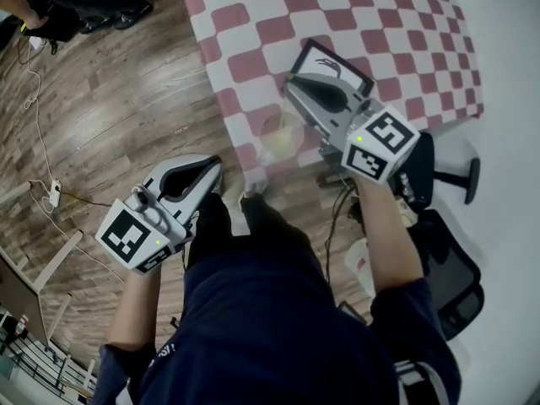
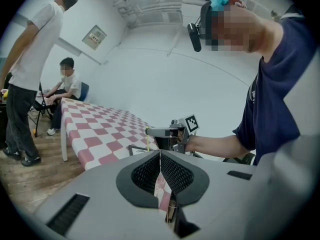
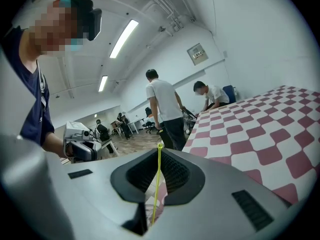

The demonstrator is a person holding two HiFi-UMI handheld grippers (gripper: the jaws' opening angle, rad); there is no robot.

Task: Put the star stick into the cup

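In the head view the cup (image 1: 281, 138) stands at the table (image 1: 253, 24) edge beside the right gripper (image 1: 293, 84), while the left gripper (image 1: 216, 170) hangs off the table. The left gripper view shows its jaws closed and empty. The right gripper view shows jaws pinching the star stick (image 3: 157, 179)

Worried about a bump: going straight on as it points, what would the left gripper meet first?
Likely the right gripper, shut on the thin yellow stick over the red-and-white checked table, dead ahead of the left gripper's closed fingers. Depth is unclear; the table's edge might come first.
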